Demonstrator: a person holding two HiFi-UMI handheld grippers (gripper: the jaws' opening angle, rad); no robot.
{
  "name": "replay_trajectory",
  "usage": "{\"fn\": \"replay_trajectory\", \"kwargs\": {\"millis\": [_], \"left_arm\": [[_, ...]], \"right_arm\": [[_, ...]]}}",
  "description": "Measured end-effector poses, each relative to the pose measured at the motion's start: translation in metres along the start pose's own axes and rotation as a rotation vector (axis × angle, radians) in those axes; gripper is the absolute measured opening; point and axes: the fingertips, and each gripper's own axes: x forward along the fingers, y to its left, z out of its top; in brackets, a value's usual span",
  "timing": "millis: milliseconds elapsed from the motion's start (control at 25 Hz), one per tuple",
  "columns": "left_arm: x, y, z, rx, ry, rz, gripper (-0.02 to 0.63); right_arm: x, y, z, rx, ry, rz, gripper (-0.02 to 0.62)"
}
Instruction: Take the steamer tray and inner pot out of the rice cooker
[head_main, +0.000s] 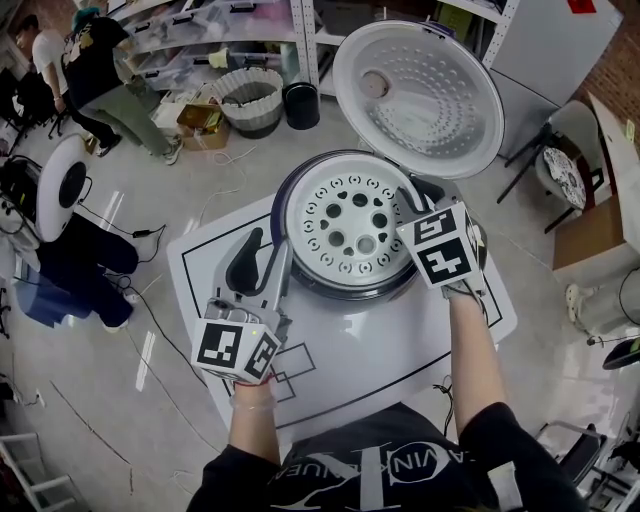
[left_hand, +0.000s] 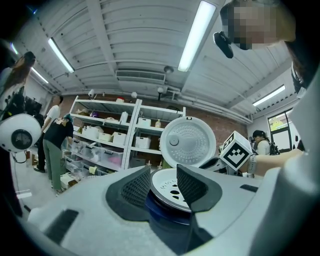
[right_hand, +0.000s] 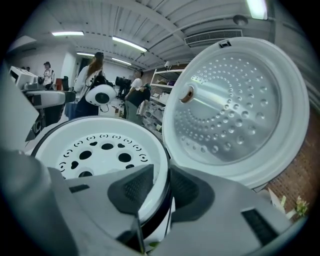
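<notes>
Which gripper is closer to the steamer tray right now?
Right. The right gripper has its fingers astride the rim of the steamer tray; the left gripper sits open, outside the rice cooker on its left.

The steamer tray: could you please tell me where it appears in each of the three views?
Head view: steamer tray at centre, in the rice cooker.
Left gripper view: low centre, seen between the jaws.
Right gripper view: lower left, its rim between the jaws.
Shared landmark: the open lid behind it.
</notes>
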Motion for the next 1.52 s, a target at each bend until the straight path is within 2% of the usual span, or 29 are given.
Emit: {"fn": "replay_trajectory", "kwargs": {"millis": [200, 400, 480, 600, 640, 760, 920, 1160, 1400, 1520], "left_arm": [[0.000, -0.001, 0.000, -0.007, 0.000, -0.010, 0.138], [-0.001, 0.003, -0.002, -0.020, -0.001, -0.008, 0.138], [0.000, 0.004, -0.003, -0.019, 0.001, -0.007, 0.138], [0.001, 0.005, -0.003, -0.019, 0.005, -0.003, 0.138], [0.001, 0.005, -0.003, -0.019, 0.007, -0.004, 0.138], [0.003, 0.007, -0.003, -0.021, 0.011, -0.006, 0.138], [0.007, 0.006, -0.005, -0.018, 0.030, -0.011, 0.140], [0.015, 0.007, -0.004, 0.001, 0.046, -0.032, 0.151], [0.036, 0.012, -0.006, 0.042, 0.099, -0.065, 0.160], [0.044, 0.010, -0.007, 0.031, 0.119, -0.103, 0.160]], "right_arm": [[0.002, 0.001, 0.002, -0.025, 0.000, 0.034, 0.103], [0.000, -0.001, 0.003, 0.101, -0.054, 0.076, 0.095], [-0.001, -0.001, 0.003, 0.049, -0.053, 0.052, 0.095], [-0.004, 0.001, 0.007, -0.105, -0.049, -0.019, 0.095], [-0.005, 0.000, 0.010, -0.097, -0.069, -0.028, 0.088], [-0.009, -0.006, 0.022, 0.019, -0.125, -0.008, 0.063], [-0.015, -0.004, 0.028, -0.028, -0.144, -0.012, 0.063], [-0.041, -0.008, 0.050, 0.009, -0.323, -0.031, 0.057], [-0.065, -0.009, 0.065, 0.022, -0.470, -0.038, 0.054], [-0.076, -0.008, 0.068, 0.033, -0.542, -0.036, 0.054]]}}
